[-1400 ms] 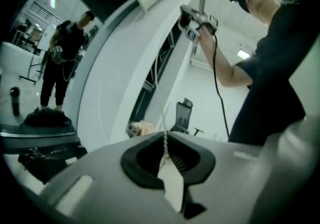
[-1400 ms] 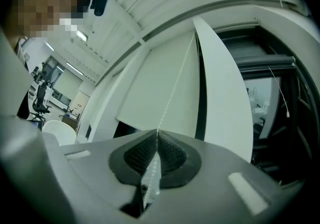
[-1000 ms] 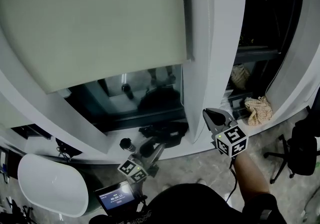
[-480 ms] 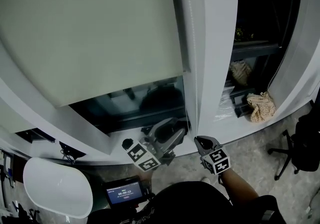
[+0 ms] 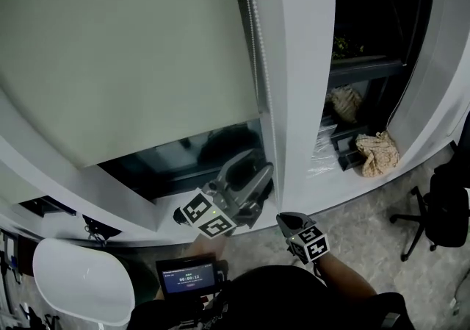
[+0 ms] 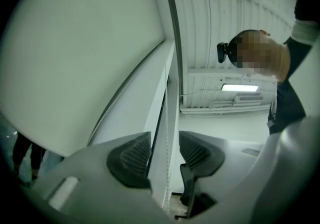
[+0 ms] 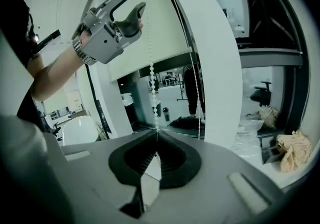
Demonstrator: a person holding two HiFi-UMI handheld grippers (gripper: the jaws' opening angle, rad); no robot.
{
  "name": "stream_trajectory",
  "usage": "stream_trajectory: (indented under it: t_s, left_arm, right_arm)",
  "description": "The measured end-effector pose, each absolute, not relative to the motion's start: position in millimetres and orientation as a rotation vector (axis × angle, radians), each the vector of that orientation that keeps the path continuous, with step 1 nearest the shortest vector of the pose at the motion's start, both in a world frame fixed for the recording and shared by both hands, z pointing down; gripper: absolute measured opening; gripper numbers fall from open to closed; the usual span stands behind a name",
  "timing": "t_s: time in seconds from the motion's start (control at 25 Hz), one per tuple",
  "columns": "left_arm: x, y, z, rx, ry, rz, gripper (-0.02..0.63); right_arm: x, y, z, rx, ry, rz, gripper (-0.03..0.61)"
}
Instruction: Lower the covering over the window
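A pale green roller blind hangs over most of the window, with dark glass showing below its bottom edge. Its white bead chain runs down beside the white pillar. My right gripper is low at the sill, shut on the bead chain, which enters its closed jaws. My left gripper is higher up and open. The chain passes between its ribbed pads without touching them. From the right gripper view the left gripper is seen above, at the chain.
A wide white pillar divides the windows. On the right sill lie a crumpled cloth and a dark box. A black office chair stands at the right, a white rounded seat at lower left, and a small screen below me.
My right gripper has come down and toward me with the chain. The left gripper has risen to the chain. The blind's bottom edge sits lower over the glass.
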State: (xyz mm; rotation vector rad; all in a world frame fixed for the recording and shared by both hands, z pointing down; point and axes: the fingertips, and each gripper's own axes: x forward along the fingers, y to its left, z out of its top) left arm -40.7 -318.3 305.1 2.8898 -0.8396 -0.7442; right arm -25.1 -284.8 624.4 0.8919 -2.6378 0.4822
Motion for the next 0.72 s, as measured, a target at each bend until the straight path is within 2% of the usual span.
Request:
stream_trajectory:
  t_s: [0.28, 0.72]
  left_arm:
    - [-35, -328, 291, 2.893, -0.820, -0.763, 0.164]
    - [-33, -331, 259, 2.955, -0.756, -0.827, 0.166]
  right_arm:
    - [-38, -281, 633, 0.805, -2.630, 0.501, 0.006]
    - [-36, -231, 735, 0.622, -2.338, 0.687, 0.006]
